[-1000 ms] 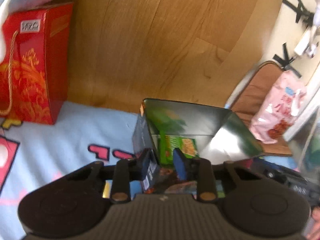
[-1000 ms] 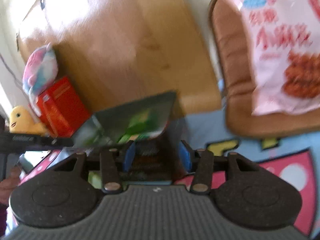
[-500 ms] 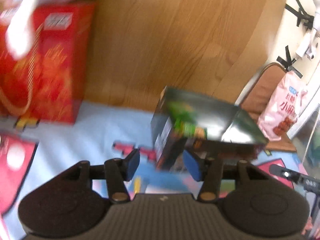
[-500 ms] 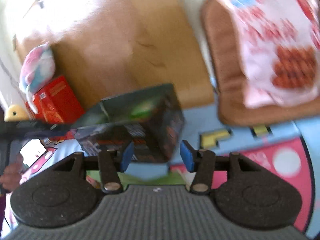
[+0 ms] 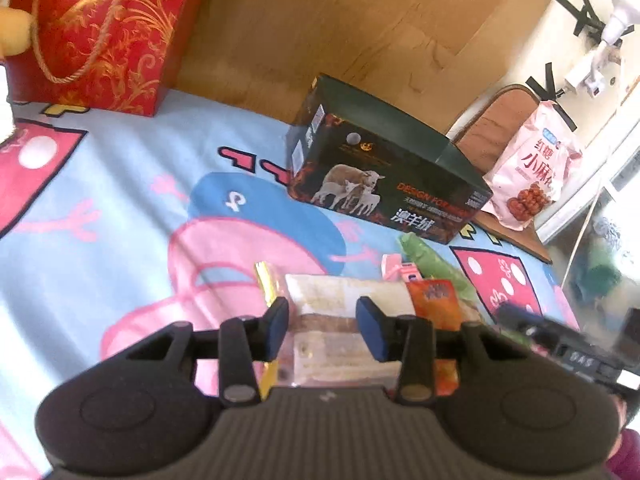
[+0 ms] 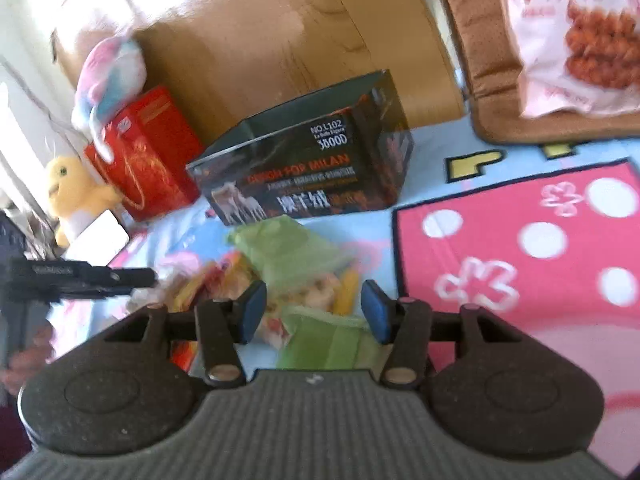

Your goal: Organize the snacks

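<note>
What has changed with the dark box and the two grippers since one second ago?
Both grippers let go of the dark box; it now rests on the mat, upright. The left gripper and the right gripper drew back over the snack pile, jaws open. The red gift bag stayed.

Dark box [image 5: 384, 184] beyond snack pile [image 6: 296, 276]

- Dark box [image 5: 384, 184] with sheep print stands on the cartoon mat [image 5: 120, 200].
- Nearer than the box: clear snack packet [image 5: 340, 300], orange packet [image 5: 434, 300], green packet [image 5: 428, 260].
- Left tool [image 5: 322, 330] over the clear packet, jaws apart, just been closing, pads not pressing it.
- Red gift bag [image 5: 100, 36] far left of the box; pink bag [image 5: 528, 180] to its right.
</note>
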Demonstrator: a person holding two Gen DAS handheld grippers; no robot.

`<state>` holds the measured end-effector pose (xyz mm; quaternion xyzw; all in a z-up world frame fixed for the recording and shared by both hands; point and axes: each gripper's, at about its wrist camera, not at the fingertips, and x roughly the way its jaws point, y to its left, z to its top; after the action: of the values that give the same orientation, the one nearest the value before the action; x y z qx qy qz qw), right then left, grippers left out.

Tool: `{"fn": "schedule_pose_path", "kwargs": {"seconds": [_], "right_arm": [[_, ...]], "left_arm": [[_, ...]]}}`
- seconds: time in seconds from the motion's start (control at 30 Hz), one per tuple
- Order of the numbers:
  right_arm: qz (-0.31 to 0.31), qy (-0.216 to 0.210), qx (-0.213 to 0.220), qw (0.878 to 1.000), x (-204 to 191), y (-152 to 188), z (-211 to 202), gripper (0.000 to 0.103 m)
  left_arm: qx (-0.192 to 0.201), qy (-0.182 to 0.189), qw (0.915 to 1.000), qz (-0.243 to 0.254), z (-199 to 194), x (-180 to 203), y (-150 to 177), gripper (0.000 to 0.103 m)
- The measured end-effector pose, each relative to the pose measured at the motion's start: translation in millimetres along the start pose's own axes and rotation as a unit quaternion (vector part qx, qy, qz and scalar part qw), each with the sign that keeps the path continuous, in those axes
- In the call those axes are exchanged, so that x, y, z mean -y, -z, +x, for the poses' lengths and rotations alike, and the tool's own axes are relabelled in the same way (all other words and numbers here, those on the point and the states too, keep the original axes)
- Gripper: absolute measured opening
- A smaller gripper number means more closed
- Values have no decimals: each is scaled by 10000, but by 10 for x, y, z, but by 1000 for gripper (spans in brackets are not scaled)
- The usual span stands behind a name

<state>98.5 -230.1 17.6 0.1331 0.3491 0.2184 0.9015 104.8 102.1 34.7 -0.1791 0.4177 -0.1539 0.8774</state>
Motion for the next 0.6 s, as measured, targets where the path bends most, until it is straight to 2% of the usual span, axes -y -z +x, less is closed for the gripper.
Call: {"fn": "schedule_pose_path", "kwargs": {"seconds": [0.07, 0.1, 0.17, 0.2, 0.33, 0.43, 0.5, 0.6], "right_arm": [[-404, 489, 399, 9972, -104, 25, -200, 56], [-560, 571, 653, 9947, -164, 17, -326, 56], [-744, 329, 913, 9925, -305, 2, -511, 56], [-851, 141, 906, 9921, -393, -1, -554, 56], [-1613, -434, 487, 9848, -871, 174, -435, 54], [-1935, -865, 67, 9773, -1150, 352, -197, 54], [-2168, -958, -142, 9714, -1325, 432, -20, 54], [-2525, -996, -373, 9617, -1507, 477, 221, 54]], "left_arm": [[204, 4, 9997, -123, -144, -69, -19, 40], [297, 32, 9993, -205, -175, -100, -36, 40], [458, 105, 9984, -312, -306, -158, -12, 40], [503, 118, 9982, -311, -349, -162, 23, 40], [431, 369, 9979, -312, -413, -158, 259, 40], [355, 606, 9965, -446, -420, -187, 442, 40], [286, 727, 9955, -544, -391, -207, 516, 40], [322, 722, 9952, -579, -368, -201, 543, 48]]}}
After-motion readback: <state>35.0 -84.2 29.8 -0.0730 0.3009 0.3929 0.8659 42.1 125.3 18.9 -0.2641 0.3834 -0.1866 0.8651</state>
